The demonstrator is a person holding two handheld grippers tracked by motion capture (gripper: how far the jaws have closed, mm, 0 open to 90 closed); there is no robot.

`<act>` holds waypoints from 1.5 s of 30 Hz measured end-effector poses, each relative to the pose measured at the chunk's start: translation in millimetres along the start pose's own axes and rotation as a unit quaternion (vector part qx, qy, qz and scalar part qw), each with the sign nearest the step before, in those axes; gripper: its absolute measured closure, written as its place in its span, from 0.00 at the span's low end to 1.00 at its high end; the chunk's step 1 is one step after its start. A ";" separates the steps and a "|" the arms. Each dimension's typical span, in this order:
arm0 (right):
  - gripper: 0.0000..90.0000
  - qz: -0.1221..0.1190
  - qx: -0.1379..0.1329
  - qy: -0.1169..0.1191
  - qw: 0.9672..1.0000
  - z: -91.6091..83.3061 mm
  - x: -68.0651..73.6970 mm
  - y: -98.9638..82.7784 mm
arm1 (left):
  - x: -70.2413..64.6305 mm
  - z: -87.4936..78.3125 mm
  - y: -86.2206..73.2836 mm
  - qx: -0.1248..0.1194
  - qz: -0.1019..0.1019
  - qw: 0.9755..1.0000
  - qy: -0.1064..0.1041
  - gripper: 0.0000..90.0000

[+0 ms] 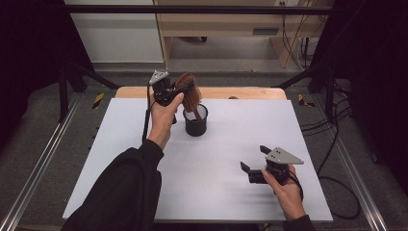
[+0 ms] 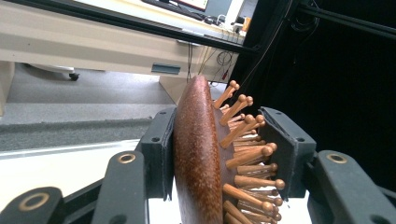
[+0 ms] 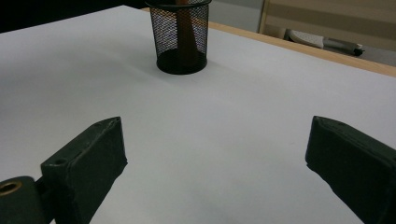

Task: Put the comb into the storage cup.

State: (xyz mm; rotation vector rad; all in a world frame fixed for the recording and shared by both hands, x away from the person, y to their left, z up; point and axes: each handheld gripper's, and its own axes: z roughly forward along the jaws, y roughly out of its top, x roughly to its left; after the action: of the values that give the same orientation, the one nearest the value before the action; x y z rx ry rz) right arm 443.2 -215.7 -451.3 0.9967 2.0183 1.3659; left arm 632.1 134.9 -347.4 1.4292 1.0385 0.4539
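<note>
Left claw [image 1: 169,89] raised, clamping hairbrush [image 1: 188,91] head.

Brown wooden hairbrush [image 1: 188,91], handle down inside black mesh cup [image 1: 196,123], head tilted.

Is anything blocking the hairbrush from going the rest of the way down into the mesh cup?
Nothing visible does. The left gripper is shut on the hairbrush by its head, and the handle already stands inside the black mesh cup. The right gripper hangs open, well apart, over the white table.
</note>
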 end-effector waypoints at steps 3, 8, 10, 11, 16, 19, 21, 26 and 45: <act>0.06 0.000 0.000 0.000 1.000 0.1 0.0 0.0 | 1.9 0.0 -0.1 0.000 -0.002 1.000 0.001 0.54; 0.06 0.000 0.000 0.001 1.000 0.3 0.1 0.0 | 1.1 0.1 -0.4 0.000 0.002 1.000 0.002 0.54; 0.06 0.000 0.000 0.001 1.000 0.2 0.1 0.0 | 0.7 0.0 -0.4 0.001 0.007 1.000 0.003 0.54; 0.06 0.000 0.000 0.001 1.000 0.2 0.1 0.0 | 0.7 0.0 -0.4 0.001 0.008 1.000 0.004 0.53; 0.06 0.000 0.001 0.001 1.000 0.3 0.4 -0.1 | 1.9 0.0 -0.4 0.001 0.008 1.000 0.004 0.53; 0.06 0.000 0.001 0.001 1.000 0.4 0.3 -0.1 | 3.3 0.2 -0.5 0.002 0.007 1.000 0.007 0.53; 0.06 0.000 0.001 0.002 1.000 0.4 0.3 -0.1 | 4.6 0.3 -0.7 0.002 0.007 1.000 0.009 0.52; 0.06 0.001 -0.001 0.004 1.000 0.5 0.7 0.2 | 7.3 0.3 -1.2 0.001 0.005 1.000 0.014 0.52; 0.06 0.001 -0.001 0.005 1.000 0.6 0.7 0.1 | 17.2 1.3 -2.1 0.007 0.004 1.000 0.026 0.49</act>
State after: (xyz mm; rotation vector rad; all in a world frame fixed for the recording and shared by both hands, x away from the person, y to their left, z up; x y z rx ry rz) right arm 443.2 -214.8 -451.5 0.9936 2.0227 1.3768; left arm 641.3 147.5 -354.9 1.4408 1.0798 0.4942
